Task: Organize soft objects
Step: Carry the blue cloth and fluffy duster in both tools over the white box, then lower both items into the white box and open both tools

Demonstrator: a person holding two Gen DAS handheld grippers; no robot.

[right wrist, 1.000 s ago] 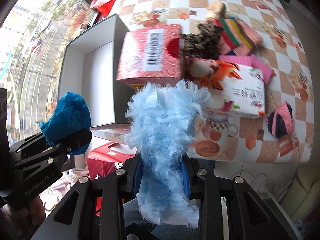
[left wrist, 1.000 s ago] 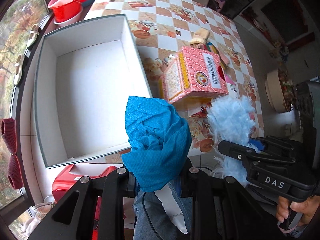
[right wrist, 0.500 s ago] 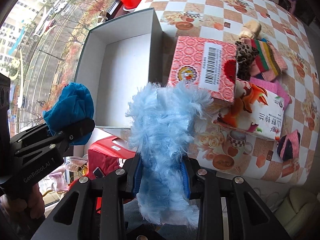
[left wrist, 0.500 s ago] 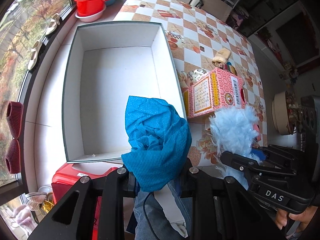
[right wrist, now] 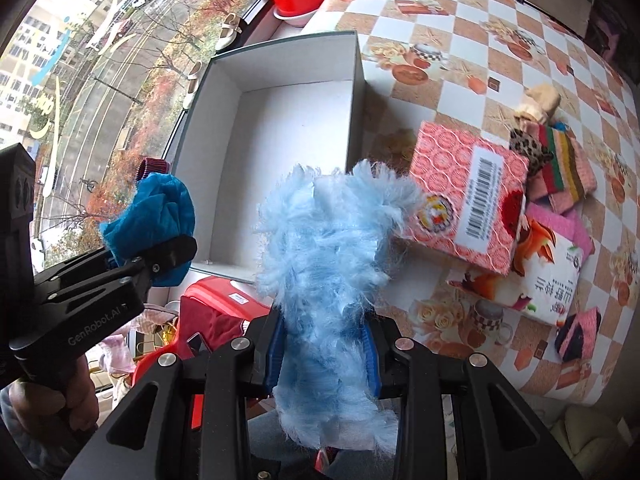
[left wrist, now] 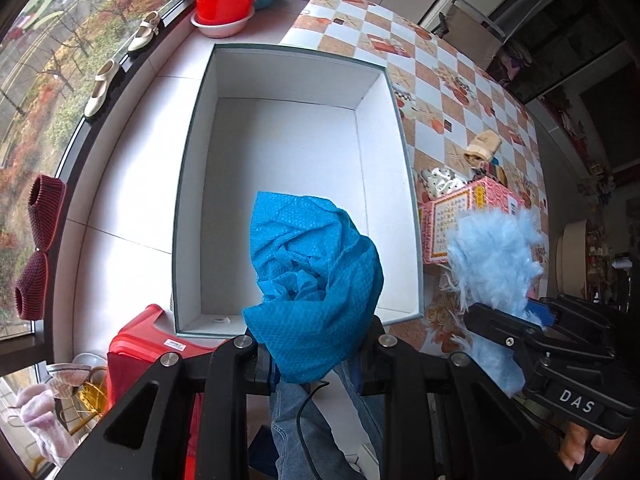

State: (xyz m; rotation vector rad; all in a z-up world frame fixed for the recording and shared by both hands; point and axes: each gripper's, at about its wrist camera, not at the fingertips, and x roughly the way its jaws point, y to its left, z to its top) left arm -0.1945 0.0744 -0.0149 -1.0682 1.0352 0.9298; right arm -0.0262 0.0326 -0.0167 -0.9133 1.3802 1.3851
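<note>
Left wrist view
- Your left hand-held gripper (left wrist: 316,364): it is clenched on the blue cloth (left wrist: 314,280). The cloth sticks up in a crumpled bunch over the near end of the box.
- White box (left wrist: 192,184): it is big and open, and nothing soft is inside yet.
- Your right hand-held gripper (left wrist: 516,320): you see it at the right, gripping the fluffy blue thing (left wrist: 494,256) above the desk (left wrist: 448,108), just right of the box.
- Done so far: you picked up two soft things. I think you are carrying them to the box.

Right wrist view
- Your right hand-held gripper (right wrist: 326,354): its blue pads squeeze the fluffy blue thing (right wrist: 328,264), which stands up tall in front.
- Your left hand-held gripper (right wrist: 152,256): it is at the left with the blue cloth (right wrist: 156,216) bunched in it.
- White box (right wrist: 356,76): it is bare inside here too.
- Still left: the striped sock bundle (right wrist: 560,164), the pink cloth (right wrist: 568,220) and the pink and black roll (right wrist: 578,334) lie on the desk (right wrist: 460,20) at the right, by the pink carton (right wrist: 468,196) and the tissue pack (right wrist: 548,276).
- How far: I think you are near the start. Nothing has gone in yet.
</note>
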